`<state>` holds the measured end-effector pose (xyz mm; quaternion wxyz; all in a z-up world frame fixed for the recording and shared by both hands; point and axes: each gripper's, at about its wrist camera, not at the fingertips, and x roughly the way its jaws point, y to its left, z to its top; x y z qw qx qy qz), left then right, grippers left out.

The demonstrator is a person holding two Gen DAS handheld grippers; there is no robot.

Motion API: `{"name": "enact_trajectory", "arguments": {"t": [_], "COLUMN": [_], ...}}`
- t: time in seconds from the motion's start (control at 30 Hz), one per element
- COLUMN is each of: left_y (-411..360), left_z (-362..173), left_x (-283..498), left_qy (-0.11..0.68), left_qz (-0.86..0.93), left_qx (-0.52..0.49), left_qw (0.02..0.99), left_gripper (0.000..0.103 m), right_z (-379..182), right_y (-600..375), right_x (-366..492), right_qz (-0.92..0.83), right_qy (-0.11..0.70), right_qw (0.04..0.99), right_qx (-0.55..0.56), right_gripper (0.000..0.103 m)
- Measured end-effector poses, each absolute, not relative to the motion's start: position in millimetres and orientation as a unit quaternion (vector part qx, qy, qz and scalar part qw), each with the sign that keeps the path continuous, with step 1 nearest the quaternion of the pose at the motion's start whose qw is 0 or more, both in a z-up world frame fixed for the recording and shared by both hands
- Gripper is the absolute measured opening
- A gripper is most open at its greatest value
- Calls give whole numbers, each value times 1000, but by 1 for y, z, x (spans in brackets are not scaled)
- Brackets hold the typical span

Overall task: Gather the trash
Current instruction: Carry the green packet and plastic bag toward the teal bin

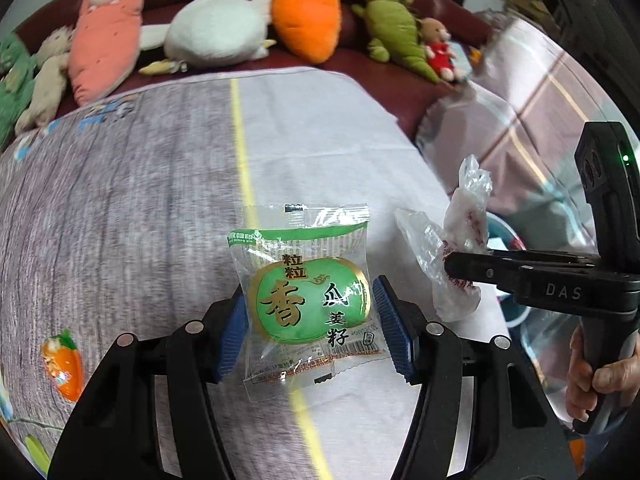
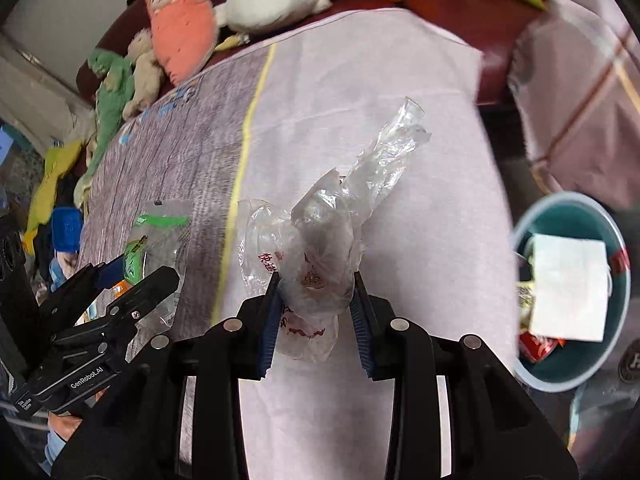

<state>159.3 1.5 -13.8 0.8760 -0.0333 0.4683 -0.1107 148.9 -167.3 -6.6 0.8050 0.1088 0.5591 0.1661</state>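
Green snack packet (image 1: 306, 300) upright between left fingers (image 1: 390, 330), perhaps tilted.

In the right wrist view the green snack packet (image 2: 154, 248) at the left is smeared by motion and half covered by the left gripper (image 2: 120, 280), so its print is unreadable. The teal bin (image 2: 616, 240) is cut off by the fisheye's dark rim at the right, and a white sheet (image 2: 568, 296) hides most of its contents. The plush toys (image 2: 180, 20) along the top are soft-edged and partly cropped.
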Motion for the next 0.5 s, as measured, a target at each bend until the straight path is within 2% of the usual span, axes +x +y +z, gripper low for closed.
{"name": "enact_trajectory", "arguments": {"t": [0.5], "left_y": [-118], "left_z": [-30], "left_x": [137], "left_qy": [498], "left_qz": [-167], "left_qx": [23], "left_qw": [850], "left_gripper": [61], "right_z": [-18], "right_y": [-297], "right_x": [86], "right_qz": [102], "right_qy": [519], "right_qw": [833], "right_qx": [161], "right_gripper": [32]}}
